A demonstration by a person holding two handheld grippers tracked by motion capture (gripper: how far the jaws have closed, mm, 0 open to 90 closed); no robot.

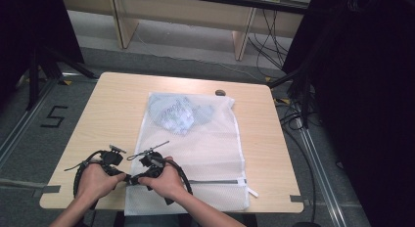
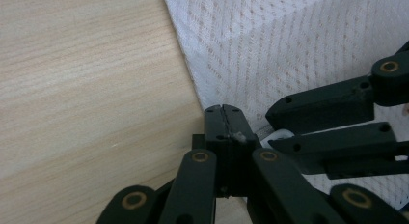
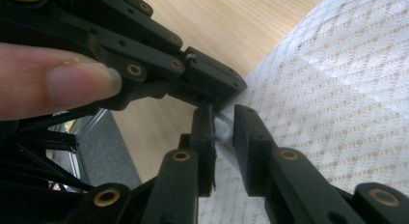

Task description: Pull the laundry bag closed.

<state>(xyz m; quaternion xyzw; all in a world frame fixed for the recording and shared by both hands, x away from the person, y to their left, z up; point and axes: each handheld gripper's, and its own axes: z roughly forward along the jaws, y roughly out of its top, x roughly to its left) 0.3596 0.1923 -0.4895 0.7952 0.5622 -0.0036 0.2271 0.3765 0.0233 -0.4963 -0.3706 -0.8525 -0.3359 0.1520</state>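
A white mesh laundry bag (image 1: 205, 148) lies flat on the wooden table (image 1: 112, 104), with pale blue clothing (image 1: 178, 114) inside its far end. A grey zipper (image 1: 215, 181) runs across the near end. Both grippers meet at the bag's near-left corner. My left gripper (image 2: 224, 113) is shut, pinching the bag's edge (image 2: 238, 134) at that corner. My right gripper (image 3: 224, 122) faces it, jaws closed on the small pale zipper pull (image 3: 223, 132). In the high view the left gripper (image 1: 126, 178) and right gripper (image 1: 134, 179) nearly touch tip to tip.
A small dark object (image 1: 220, 92) sits near the table's far edge behind the bag. Bare wood (image 2: 87, 79) lies to the left of the bag. A fingertip (image 3: 58, 81) rests on the left gripper. Black stands and cables surround the table.
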